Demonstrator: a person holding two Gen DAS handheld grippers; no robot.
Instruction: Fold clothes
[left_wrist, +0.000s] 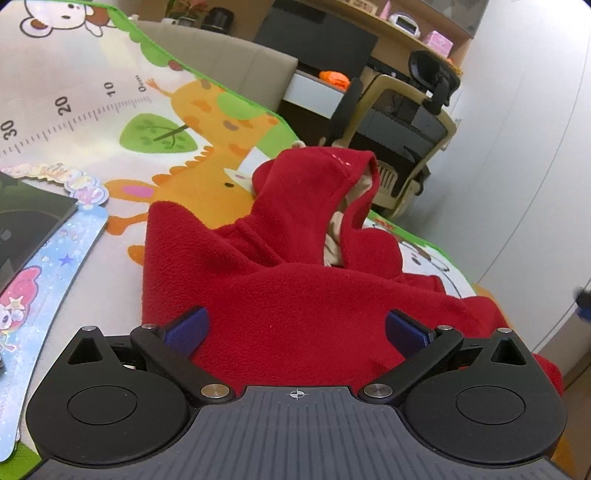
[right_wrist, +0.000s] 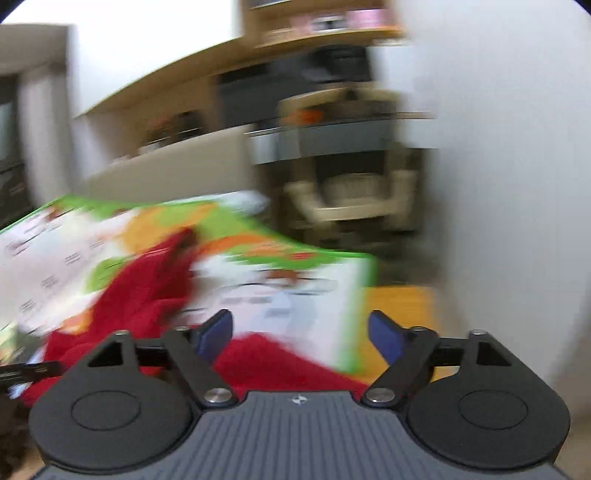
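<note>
Left wrist view: the left claw (left_wrist: 297, 328) is spread wide and empty, directly over the red fleece hoodie (left_wrist: 295, 295) on the play mat (left_wrist: 92, 110); its hood points away.

Right wrist view, blurred: the right claw (right_wrist: 300, 338) also gapes empty; the hoodie (right_wrist: 147, 295) lies mostly to its left.

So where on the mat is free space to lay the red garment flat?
Free mat lies between the ruler print and the garment. Crowded on the left: a sticker board.

A red fleece hooded garment (left_wrist: 295, 295) lies crumpled at the centre of the frame, hood propped up, its pale lining showing inside.
</note>
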